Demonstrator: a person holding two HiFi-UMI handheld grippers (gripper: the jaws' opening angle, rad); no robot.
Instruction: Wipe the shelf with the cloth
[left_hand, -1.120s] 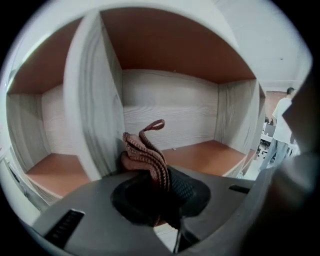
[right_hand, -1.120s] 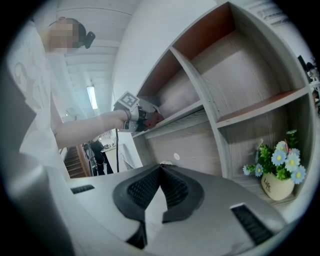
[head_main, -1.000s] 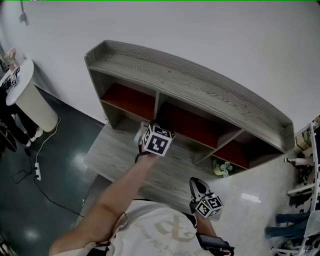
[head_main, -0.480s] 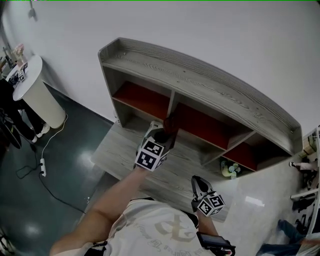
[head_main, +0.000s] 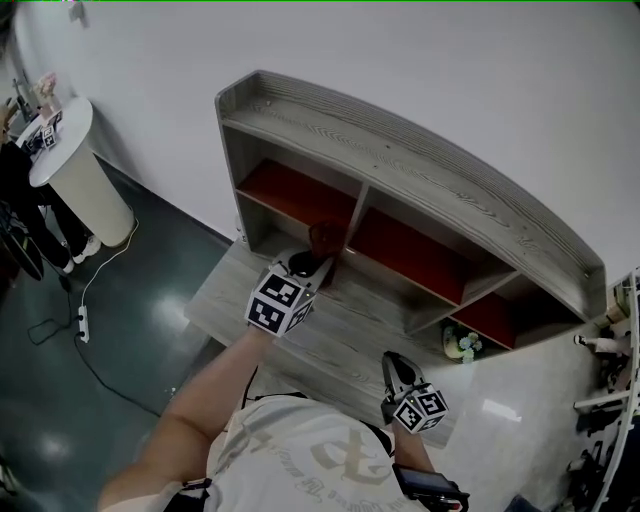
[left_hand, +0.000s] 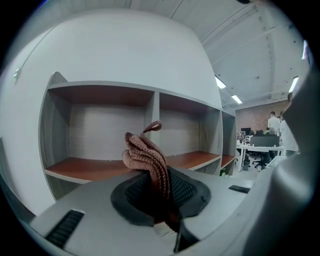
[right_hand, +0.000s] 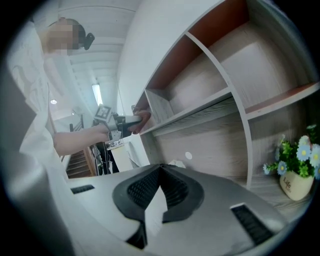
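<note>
Broadly, the grey wooden shelf (head_main: 420, 160) filled our head view, standing against the white wall with three red-brown compartments and a wide lower ledge (head_main: 330, 330) in front of them. Our left gripper (head_main: 314, 258) reached over that ledge toward the upright between the left and middle compartments. Its jaws were clamped on the brown knitted cloth (left_hand: 145, 155), which stood bunched above them. From the left gripper view, the cloth hung in front of the compartments and apart from every board. Our right gripper (head_main: 391, 364) hung low near our body, jaws together and empty in its own view. A small flower pot (right_hand: 297, 172) sat at the right end of the shelf. We judged the wiping hardly begun: the cloth was in hand and brought close, but no surface bore it, and we could not tell from the boards whether any had been wiped.
</note>
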